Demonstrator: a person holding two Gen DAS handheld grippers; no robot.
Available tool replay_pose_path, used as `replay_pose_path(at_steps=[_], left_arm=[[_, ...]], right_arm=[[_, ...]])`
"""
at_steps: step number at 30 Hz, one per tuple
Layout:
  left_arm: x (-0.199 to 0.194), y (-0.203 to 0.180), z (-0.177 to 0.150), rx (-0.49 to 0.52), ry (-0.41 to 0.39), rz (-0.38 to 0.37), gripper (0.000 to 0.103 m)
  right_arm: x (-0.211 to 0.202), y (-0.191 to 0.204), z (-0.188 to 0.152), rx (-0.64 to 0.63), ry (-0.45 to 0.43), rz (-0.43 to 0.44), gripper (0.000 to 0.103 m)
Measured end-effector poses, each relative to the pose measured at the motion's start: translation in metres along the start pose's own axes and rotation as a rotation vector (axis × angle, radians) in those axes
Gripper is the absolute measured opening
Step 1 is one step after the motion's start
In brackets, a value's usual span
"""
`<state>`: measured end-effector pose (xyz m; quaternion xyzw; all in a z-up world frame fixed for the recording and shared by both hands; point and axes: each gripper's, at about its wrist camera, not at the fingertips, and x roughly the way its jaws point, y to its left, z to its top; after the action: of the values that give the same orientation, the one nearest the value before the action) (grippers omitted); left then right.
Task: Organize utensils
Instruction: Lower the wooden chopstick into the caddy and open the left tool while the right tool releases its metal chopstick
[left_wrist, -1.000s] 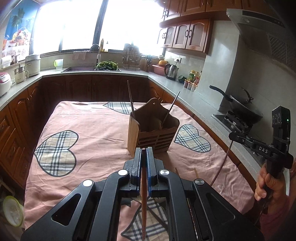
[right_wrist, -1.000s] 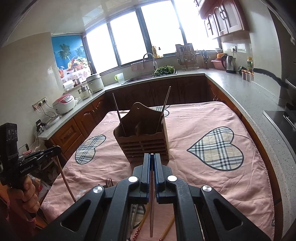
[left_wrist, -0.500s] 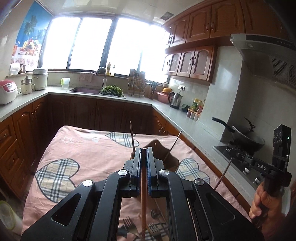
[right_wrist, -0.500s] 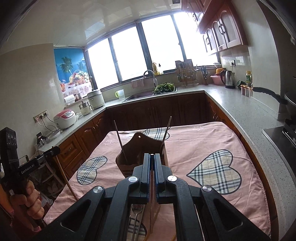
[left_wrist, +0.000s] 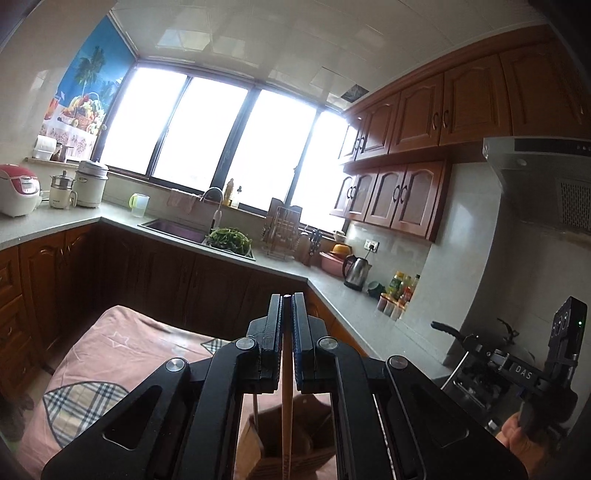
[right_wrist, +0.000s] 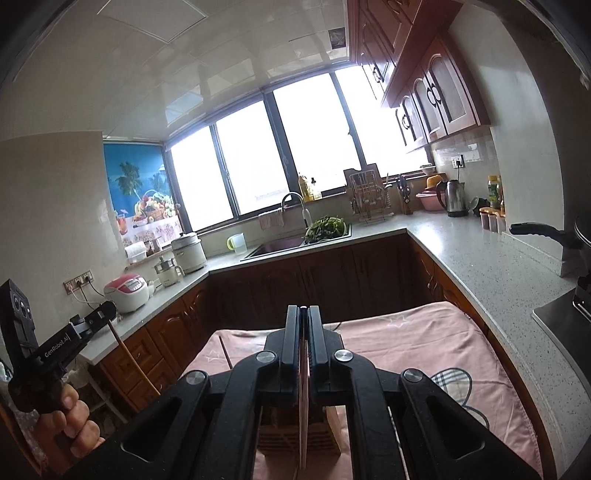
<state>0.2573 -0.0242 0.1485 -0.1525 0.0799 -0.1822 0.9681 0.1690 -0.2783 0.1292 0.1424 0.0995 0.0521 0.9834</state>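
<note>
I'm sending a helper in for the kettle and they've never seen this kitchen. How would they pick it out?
Follow the grey countertop from the sink toward the wall under the wooden upper cabinets. The kettle stands there, beside a pink basin and before the seasoning bottles. It is the only shiny metal vessel there, with a black handle and lid.

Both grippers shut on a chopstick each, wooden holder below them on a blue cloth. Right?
Not quite: the cloth is pink, as the right wrist view shows. The rest holds: left gripper and right gripper each clamp a chopstick above the holder.
</note>
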Motion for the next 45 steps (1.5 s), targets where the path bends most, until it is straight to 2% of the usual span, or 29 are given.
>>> replay_pose_path(at_steps=[4, 7, 14, 19, 26, 31, 45], left_arm=[[0.028, 0.003, 0.000, -0.015, -0.024, 0.046, 0.004], [0.048, 0.007, -0.006, -0.034, -0.031, 0.070, 0.004], [0.088, 0.015, -0.044, -0.035, 0.033, 0.101, 0.004], [0.102, 0.022, -0.069, -0.042, 0.080, 0.106, 0.004], [0.113, 0.022, -0.096, -0.006, 0.145, 0.112, 0.004], [0.120, 0.024, -0.110, -0.004, 0.206, 0.111, 0.005], [0.123, 0.026, -0.106, -0.020, 0.255, 0.110, 0.006]], right_arm=[[0.022, -0.005, 0.013, 0.016, -0.037, 0.010, 0.004], [0.044, -0.008, 0.011, 0.028, -0.032, 0.020, 0.004], [0.089, -0.017, -0.021, 0.019, 0.040, -0.003, 0.004], [0.112, -0.032, -0.049, 0.036, 0.104, -0.019, 0.004], [0.127, -0.045, -0.071, 0.074, 0.161, 0.002, 0.004], [0.129, -0.044, -0.075, 0.068, 0.191, -0.003, 0.005], [0.130, -0.046, -0.075, 0.090, 0.228, 0.010, 0.010]])
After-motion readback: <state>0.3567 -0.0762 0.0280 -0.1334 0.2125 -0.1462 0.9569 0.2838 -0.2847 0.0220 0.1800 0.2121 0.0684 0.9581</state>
